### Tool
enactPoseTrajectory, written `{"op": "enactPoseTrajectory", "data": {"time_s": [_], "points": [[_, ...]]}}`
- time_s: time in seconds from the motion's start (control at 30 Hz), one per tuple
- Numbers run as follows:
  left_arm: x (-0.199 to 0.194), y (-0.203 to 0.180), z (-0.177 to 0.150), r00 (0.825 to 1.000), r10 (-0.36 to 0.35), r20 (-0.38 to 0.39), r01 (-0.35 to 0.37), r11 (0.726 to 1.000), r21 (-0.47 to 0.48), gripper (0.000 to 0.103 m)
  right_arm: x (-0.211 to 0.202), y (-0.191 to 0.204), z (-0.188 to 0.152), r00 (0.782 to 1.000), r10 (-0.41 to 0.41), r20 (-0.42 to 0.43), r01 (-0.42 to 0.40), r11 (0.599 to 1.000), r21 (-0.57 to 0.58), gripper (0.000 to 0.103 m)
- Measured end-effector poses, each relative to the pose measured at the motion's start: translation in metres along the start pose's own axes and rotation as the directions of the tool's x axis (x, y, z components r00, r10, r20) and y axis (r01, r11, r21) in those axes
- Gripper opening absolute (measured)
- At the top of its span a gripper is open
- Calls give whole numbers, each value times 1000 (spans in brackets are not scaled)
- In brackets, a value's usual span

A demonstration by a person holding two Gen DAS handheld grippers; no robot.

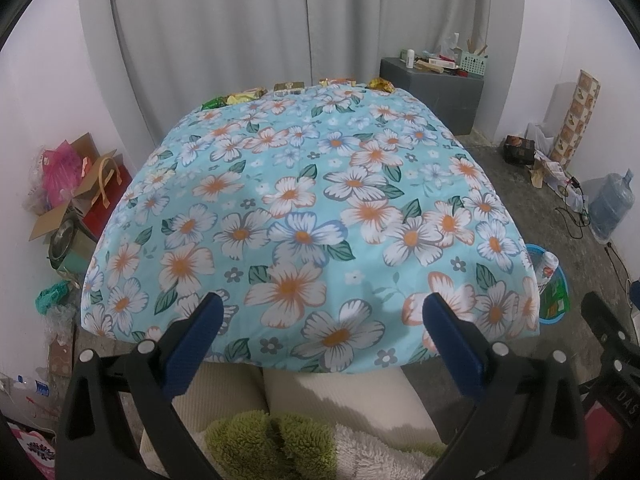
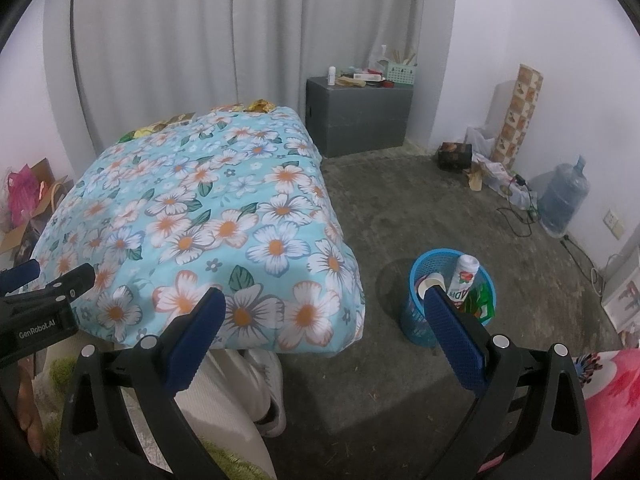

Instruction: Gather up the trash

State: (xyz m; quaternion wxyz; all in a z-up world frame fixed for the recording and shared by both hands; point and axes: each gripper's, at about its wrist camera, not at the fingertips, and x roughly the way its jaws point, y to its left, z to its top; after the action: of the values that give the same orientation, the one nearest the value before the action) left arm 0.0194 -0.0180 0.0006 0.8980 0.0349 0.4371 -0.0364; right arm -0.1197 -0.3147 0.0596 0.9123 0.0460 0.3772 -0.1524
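Several crumpled wrappers lie along the far edge of the flowered table (image 1: 304,208): a green one (image 1: 212,103), a yellow one (image 1: 245,96), a brown packet (image 1: 289,87) and a gold one (image 1: 381,84). The gold wrapper (image 2: 260,105) also shows in the right wrist view. A blue mesh bin (image 2: 420,320) stands on the floor right of the table (image 2: 192,216), holding a white bottle (image 2: 464,278), a cup and a green packet. My left gripper (image 1: 320,312) is open and empty over the table's near edge. My right gripper (image 2: 322,310) is open and empty, between the table corner and the bin.
A grey cabinet (image 2: 360,116) with small items stands behind the table. A water jug (image 2: 562,200), boxes and cables lie by the right wall. Cardboard boxes and bags (image 1: 76,200) pile up left of the table. My legs are under the near edge.
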Motion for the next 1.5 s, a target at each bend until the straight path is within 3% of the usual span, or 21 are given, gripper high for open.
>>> {"op": "enactPoseTrajectory", "data": {"time_s": [1.5], "points": [[-1,1,-1,1000,3,0,-3,1000,0,98,1,0,-1,1000,2,-1,-2,1000,3,95]]}}
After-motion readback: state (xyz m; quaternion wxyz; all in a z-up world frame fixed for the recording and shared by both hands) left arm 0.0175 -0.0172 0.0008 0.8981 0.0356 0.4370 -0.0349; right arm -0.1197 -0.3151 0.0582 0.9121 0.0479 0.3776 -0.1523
